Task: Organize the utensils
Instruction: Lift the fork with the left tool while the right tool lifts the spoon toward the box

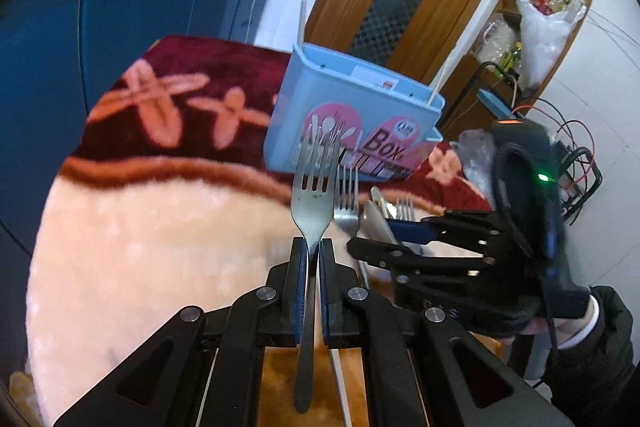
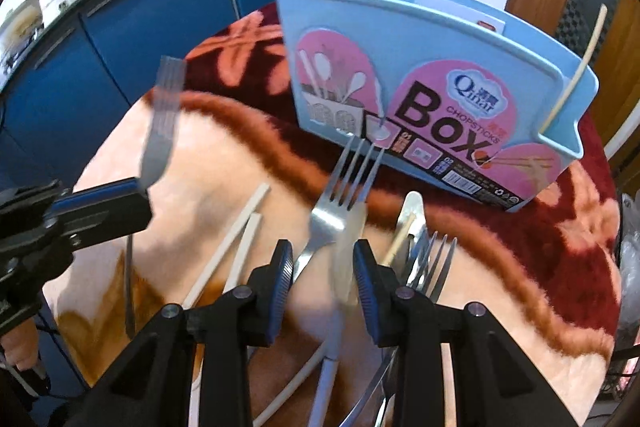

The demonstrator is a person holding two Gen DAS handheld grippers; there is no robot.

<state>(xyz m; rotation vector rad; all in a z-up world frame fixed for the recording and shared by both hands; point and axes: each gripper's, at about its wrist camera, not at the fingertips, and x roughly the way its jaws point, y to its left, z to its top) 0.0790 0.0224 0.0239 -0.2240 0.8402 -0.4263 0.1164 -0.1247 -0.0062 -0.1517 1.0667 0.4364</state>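
Left wrist view: the left gripper [image 1: 313, 251] sits at the lower centre of the frame, its blue-padded jaws pressed together on the neck of a steel four-tined fork [image 1: 315, 187], whose tines stand up toward the middle of the picture while its handle runs down between the black linkages. Behind the tines, at centre right, stands the light blue plastic chopstick box with pink labels [image 1: 352, 107], with pale chopsticks sticking out of its top at both ends. It rests on a plush blanket, peach with a dark red flowered border [image 1: 160, 227]. At the right edge, the right gripper [image 1: 384, 239] points left over a heap of loose forks and knives [image 1: 372, 211].

In the right wrist view, the right gripper [image 2: 322, 259] fills the lower centre, jaws partly apart, straddling a blurred pale-handled utensil [image 2: 344, 267]; whether the pads touch it I cannot tell. Another steel fork [image 2: 340, 187] lies just ahead, tines toward the box [image 2: 420, 67] in the upper right. Two white chopsticks [image 2: 236, 247] lie on the blanket at lower left. The held fork [image 2: 160, 119] shows at the left, raised above the left gripper [image 2: 138, 187].
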